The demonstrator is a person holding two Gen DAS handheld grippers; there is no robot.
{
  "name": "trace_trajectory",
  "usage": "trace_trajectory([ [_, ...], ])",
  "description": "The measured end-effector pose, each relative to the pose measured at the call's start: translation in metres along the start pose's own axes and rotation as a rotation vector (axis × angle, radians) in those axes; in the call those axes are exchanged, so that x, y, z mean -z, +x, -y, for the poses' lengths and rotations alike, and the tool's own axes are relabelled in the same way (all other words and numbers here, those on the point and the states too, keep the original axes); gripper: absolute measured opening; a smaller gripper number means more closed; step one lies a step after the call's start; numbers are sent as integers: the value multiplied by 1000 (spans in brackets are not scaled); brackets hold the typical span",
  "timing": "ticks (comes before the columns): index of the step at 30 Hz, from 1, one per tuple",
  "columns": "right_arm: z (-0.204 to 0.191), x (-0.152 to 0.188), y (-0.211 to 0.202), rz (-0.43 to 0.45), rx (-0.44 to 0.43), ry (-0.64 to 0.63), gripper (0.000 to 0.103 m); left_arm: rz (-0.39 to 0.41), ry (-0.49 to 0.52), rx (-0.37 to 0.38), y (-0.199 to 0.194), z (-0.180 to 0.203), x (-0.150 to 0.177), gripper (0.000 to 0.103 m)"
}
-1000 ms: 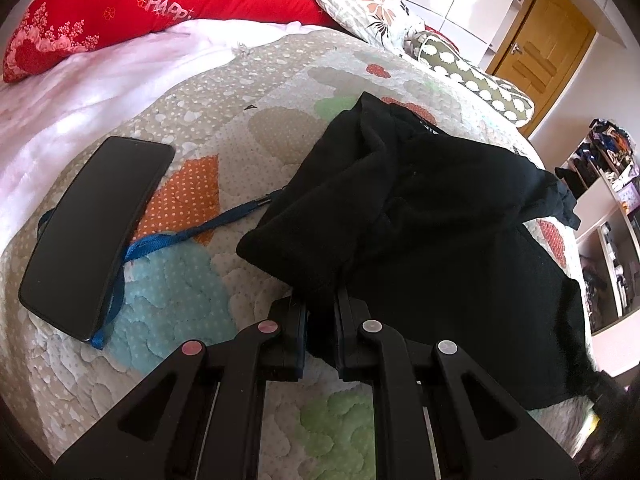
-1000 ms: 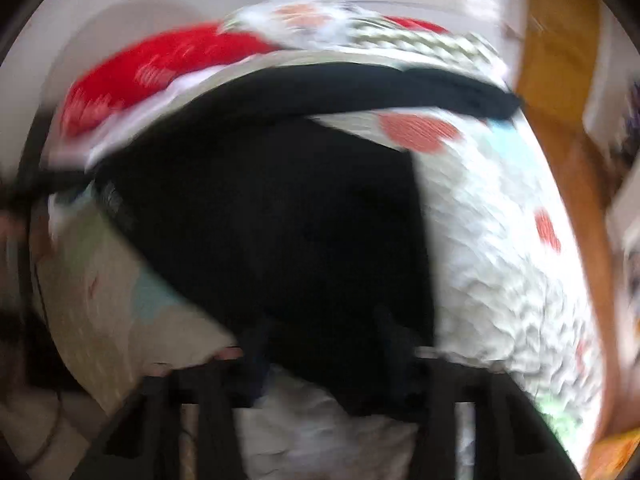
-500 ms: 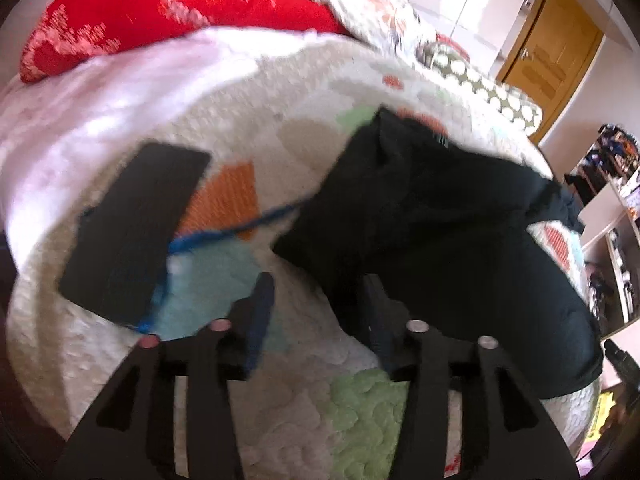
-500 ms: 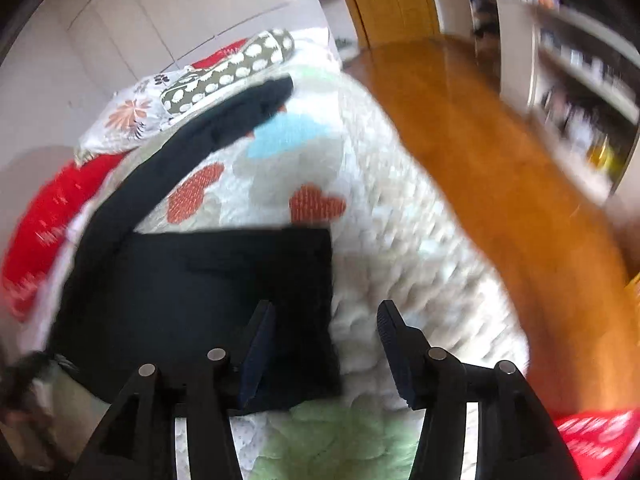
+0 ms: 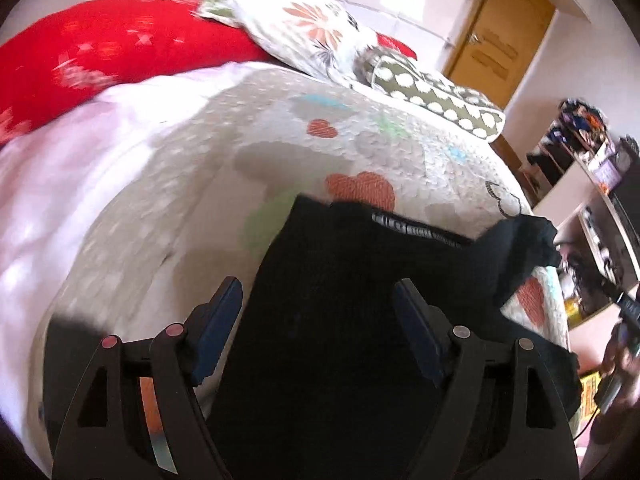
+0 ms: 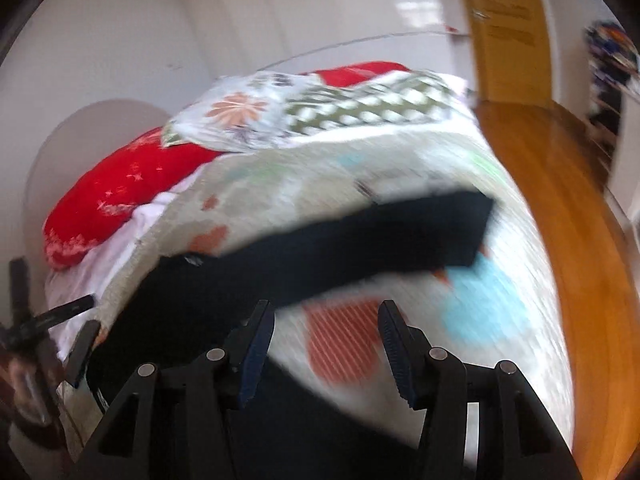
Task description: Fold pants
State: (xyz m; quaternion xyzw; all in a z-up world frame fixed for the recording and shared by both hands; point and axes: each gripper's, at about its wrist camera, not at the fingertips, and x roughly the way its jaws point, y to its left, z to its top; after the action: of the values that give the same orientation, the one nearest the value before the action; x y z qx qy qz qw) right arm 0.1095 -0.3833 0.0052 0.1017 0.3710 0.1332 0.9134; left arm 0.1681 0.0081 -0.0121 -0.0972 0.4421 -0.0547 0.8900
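Note:
The black pants (image 5: 360, 280) lie flat on the patterned quilt (image 5: 200, 184), with a labelled waistband at their far edge and a loose end bunched at the right. My left gripper (image 5: 318, 320) hovers over them. Its jaws are opening wide, the cloth lies below them, and neither pad presses on it. In the right wrist view, one long band of the pants (image 6: 380, 240) runs from lower left to upper right. My right gripper (image 6: 326, 344) stands open above a red striped patch of quilt (image 6: 344, 344), holding nothing.
A red pillow (image 5: 100, 52), a floral pillow (image 5: 304, 28) and a dotted cushion (image 5: 432, 92) lie at the head of the bed. A dark phone (image 5: 60, 344) shows at the lower left behind my left finger. Wooden floor (image 6: 560, 200), a door (image 6: 508, 32) and shelves (image 5: 592, 208) flank the bed's right side.
Both grippers let go of the black cloth and opened. They lifted and swung across the bed. The left one now sits over the pants, and the phone slid to the view's lower left.

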Motion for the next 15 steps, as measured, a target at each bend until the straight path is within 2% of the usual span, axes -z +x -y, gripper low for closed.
trace_trajectory([
  [2,-16,-27,28,0,-32,-45,52,-23,31,-7,22,3,-17,79],
  [4,-30,-48,53,-8,-56,-86,52,-60,64,19,47,7,-33,79],
  [9,-57,-75,119,-84,-88,-185,52,-115,174,42,90,21,-57,79],
  [11,-57,-72,141,-137,-66,-184,52,-144,203,56,102,25,-60,79],
  [15,-49,-36,145,-244,-46,-203,52,-175,296,93,116,33,-60,79],
])
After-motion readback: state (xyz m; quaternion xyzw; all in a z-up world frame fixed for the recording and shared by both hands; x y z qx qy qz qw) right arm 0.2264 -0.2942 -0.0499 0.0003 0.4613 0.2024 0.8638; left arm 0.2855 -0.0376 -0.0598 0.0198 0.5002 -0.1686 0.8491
